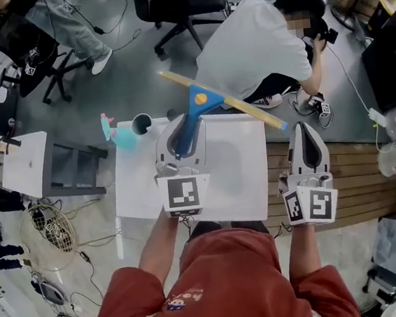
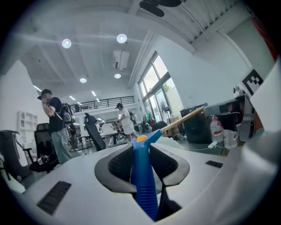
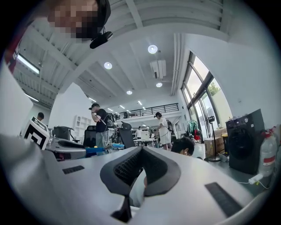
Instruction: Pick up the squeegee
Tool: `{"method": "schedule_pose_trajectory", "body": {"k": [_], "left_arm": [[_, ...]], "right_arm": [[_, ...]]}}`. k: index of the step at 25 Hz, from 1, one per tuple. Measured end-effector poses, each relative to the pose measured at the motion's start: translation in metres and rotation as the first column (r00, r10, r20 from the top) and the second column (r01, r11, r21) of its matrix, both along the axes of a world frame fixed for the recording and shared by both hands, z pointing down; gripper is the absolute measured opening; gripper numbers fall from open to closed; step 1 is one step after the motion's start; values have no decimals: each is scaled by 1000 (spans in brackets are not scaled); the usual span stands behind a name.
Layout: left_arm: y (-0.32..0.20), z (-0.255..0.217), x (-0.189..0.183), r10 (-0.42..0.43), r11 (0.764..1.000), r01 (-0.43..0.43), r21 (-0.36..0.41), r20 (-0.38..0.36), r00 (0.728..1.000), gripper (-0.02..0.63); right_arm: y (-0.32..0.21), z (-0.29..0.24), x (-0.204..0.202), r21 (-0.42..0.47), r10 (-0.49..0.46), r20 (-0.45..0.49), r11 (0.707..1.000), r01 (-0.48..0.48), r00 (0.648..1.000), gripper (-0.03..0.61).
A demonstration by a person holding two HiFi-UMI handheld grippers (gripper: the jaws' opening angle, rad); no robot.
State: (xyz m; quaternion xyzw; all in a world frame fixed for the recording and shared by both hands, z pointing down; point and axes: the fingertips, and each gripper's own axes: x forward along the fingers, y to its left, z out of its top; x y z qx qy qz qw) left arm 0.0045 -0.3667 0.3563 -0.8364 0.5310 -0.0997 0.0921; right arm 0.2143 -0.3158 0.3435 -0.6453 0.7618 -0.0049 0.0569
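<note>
The head view alone shows the white table (image 1: 246,184) and the whole yellow blade of the squeegee (image 1: 202,102), slanted above the table's far edge. The left gripper view shows the grip itself. The left gripper (image 2: 141,148) pinches the ribbed blue handle between its dark pads, and the blade end juts out beyond the fingertips. The right gripper (image 1: 307,138) hovers off the table's right edge, and its own view shows its jaws meeting at the tips, empty.
</note>
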Motion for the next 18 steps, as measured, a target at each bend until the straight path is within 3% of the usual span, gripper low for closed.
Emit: {"method": "schedule_pose_trajectory", "body": {"k": [3,9,14,18], "left_arm": [[2,-18,-31,-106,994,106,32,-2,994,129],[20,-58,-89,-225,963,238,128,-103,969,129],[40,-70,-126,-305,935,331,125,-188,934,129],[50,-80,-148,-337,919,367,144,-196,921,127]], "right_arm": [[-1,-10,-14,17,-21,-7,1000,21,1000,6],[-6,-32,-50,66,-65,-16,996,66,998,6],[-3,-51,-71,112,-65,-56,991,71,996,6],[-3,-64,-83,132,-77,-56,988,84,995,6]]}}
